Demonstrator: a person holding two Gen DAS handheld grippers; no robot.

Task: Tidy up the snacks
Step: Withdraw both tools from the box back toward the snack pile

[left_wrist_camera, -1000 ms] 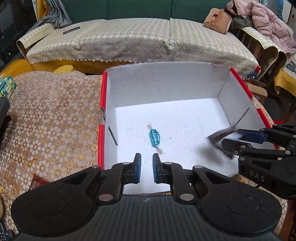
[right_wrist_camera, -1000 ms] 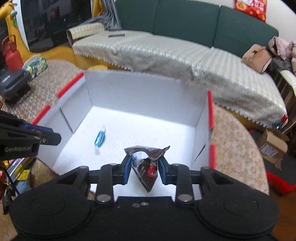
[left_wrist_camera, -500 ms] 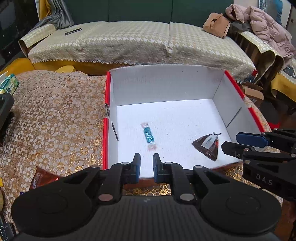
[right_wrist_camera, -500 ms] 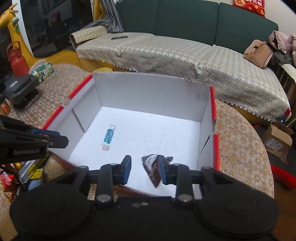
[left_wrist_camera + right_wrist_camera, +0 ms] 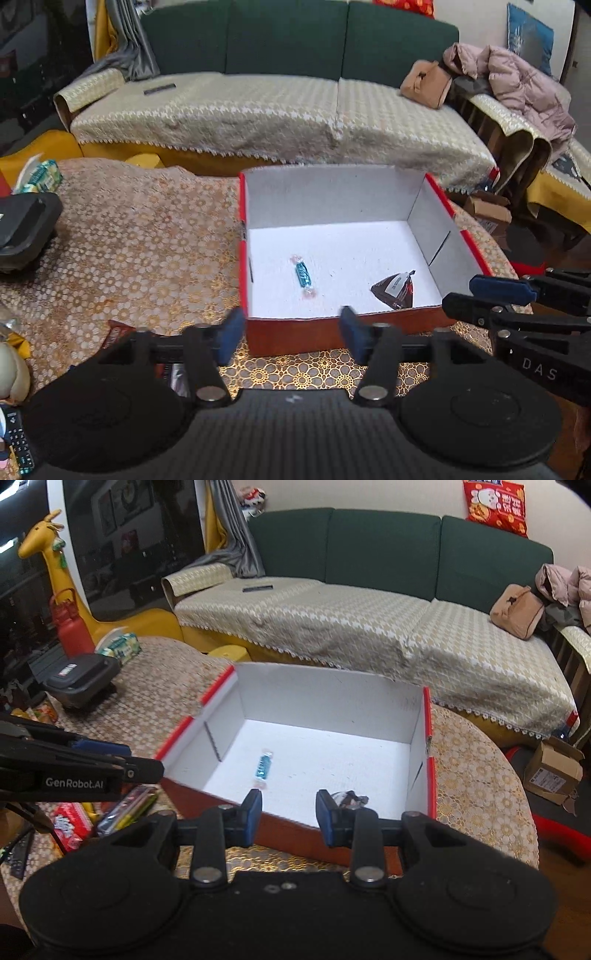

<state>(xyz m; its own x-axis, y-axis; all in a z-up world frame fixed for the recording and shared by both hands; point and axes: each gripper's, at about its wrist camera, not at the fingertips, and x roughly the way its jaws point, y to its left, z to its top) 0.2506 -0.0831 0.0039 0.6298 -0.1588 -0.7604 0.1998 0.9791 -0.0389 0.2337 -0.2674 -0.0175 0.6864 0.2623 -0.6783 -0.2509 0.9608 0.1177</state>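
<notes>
A red box with white inside [image 5: 369, 184] [image 5: 332, 698] stands on the gold-patterned table. In it lie a blue wrapped candy [image 5: 303, 276] [image 5: 263, 766] and a brown triangular snack packet [image 5: 395, 291] [image 5: 349, 798]. My left gripper [image 5: 291, 334] is open and empty, in front of the box's near wall. My right gripper [image 5: 289, 816] is open and empty, also before the near wall; it shows at the right of the left wrist view [image 5: 495, 295]. A brown snack packet [image 5: 118, 332] lies on the table left of the left gripper.
Several snack packs [image 5: 70, 823] and pens [image 5: 127, 808] lie at the table's left. A black case [image 5: 22, 225] [image 5: 81, 679] and a green tissue pack [image 5: 37, 177] sit far left. A covered sofa [image 5: 277, 114] stands behind. A cardboard box [image 5: 554, 771] is on the floor at right.
My right gripper opened and dropped the brown packet into the box, then drew back. My left gripper opened from shut and also drew back from the box.
</notes>
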